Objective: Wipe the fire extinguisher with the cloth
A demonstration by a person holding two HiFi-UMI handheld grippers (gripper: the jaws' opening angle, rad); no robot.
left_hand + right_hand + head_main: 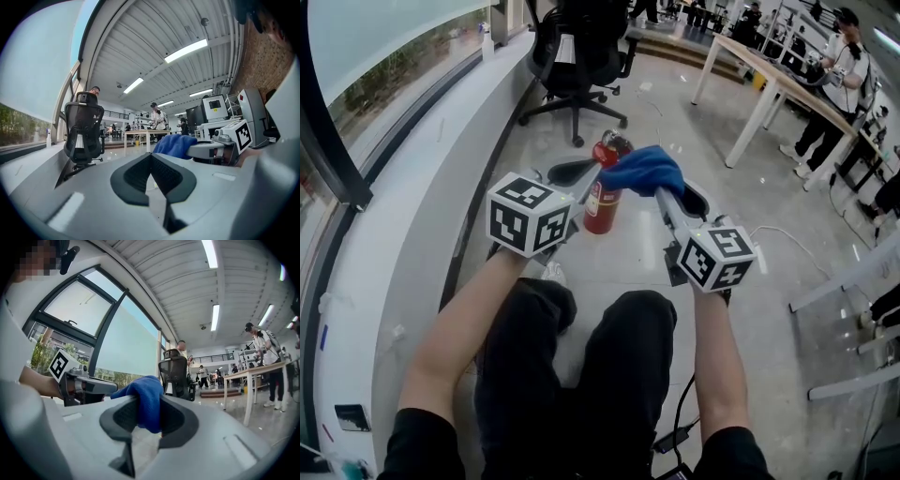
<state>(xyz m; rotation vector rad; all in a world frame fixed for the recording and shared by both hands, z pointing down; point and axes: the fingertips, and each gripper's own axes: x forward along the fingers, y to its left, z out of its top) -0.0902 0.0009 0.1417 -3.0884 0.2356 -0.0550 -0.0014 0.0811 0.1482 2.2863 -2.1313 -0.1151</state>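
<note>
A red fire extinguisher (602, 197) stands upright on the glossy floor in front of the seated person's knees. My right gripper (661, 190) is shut on a blue cloth (643, 170), which hangs bunched just above and right of the extinguisher's top. In the right gripper view the cloth (145, 399) sits pinched between the dark pads. My left gripper (584, 172) is shut with nothing in it, its tip just left of the extinguisher's head. In the left gripper view its jaws (151, 158) meet, and the cloth (172, 144) shows beyond them. Neither gripper view shows the extinguisher.
A black office chair (577, 47) stands on the floor behind the extinguisher. A long white window ledge (412, 187) runs along the left. White tables (769, 84) with people beside them fill the far right. White frame legs (848, 281) lie at the right edge.
</note>
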